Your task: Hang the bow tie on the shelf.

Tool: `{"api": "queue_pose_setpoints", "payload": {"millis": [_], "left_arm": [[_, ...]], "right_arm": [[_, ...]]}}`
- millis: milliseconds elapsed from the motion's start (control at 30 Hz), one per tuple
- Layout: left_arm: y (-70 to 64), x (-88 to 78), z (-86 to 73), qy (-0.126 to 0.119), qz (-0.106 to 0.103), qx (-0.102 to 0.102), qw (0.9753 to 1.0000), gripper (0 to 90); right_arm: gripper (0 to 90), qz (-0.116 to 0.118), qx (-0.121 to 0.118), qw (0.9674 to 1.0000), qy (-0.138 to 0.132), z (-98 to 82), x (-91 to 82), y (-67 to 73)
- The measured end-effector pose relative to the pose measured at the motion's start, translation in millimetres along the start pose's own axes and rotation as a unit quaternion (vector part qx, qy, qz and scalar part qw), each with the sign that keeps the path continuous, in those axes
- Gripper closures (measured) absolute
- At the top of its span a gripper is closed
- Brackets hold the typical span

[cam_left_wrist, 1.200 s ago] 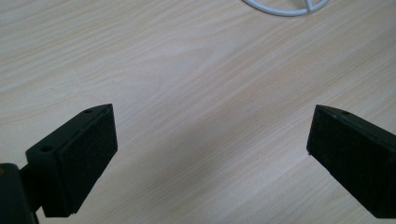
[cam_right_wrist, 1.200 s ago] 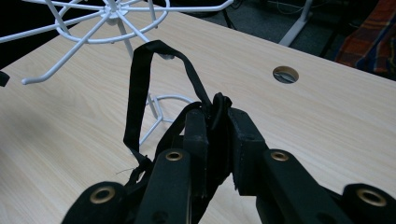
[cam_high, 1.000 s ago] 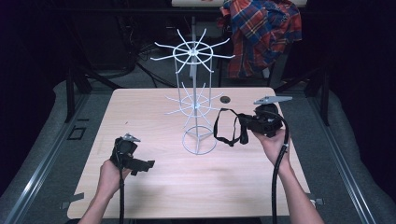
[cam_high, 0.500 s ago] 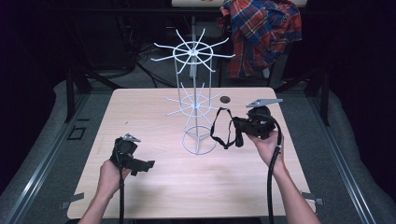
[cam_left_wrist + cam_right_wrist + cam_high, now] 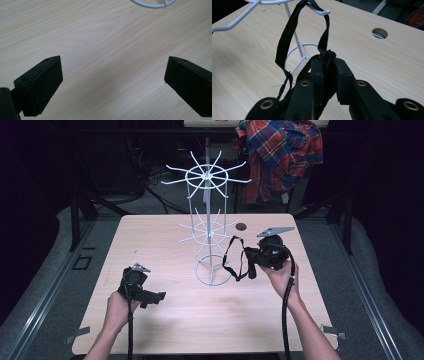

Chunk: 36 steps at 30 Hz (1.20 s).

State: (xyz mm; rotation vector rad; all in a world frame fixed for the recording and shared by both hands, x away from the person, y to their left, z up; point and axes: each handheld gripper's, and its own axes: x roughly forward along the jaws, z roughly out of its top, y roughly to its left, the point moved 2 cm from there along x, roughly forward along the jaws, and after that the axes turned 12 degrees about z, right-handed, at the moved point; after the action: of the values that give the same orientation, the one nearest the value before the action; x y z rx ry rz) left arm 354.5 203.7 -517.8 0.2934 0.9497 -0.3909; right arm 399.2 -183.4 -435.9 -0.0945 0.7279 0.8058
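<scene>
A thin black strap (image 5: 287, 42), creased and limp, is pinched between the closed jaws of the right gripper (image 5: 327, 65); its loop hangs over a hooked white arm of the wire rack (image 5: 210, 220), near the table's (image 5: 150, 240) middle, toward the right edge. The strap's lower end is hidden beneath the gripper. The left gripper (image 5: 112, 77) sits toward the near left corner, jaws spread wide over bare wood. A plaid cloth (image 5: 280, 155) lies beyond the far edge
</scene>
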Motion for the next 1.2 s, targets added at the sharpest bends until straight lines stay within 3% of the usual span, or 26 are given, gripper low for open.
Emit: {"api": "queue_pose_setpoints", "payload": {"millis": [1200], "left_arm": [[-1.0, -0.3, 0.3, -0.001, 0.0, 0.003, 1.0, 1.8]], "right_arm": [[79.2, 0.008, -0.024, 0.9995, 0.021, 5.1, 23.4, 12.3]]}}
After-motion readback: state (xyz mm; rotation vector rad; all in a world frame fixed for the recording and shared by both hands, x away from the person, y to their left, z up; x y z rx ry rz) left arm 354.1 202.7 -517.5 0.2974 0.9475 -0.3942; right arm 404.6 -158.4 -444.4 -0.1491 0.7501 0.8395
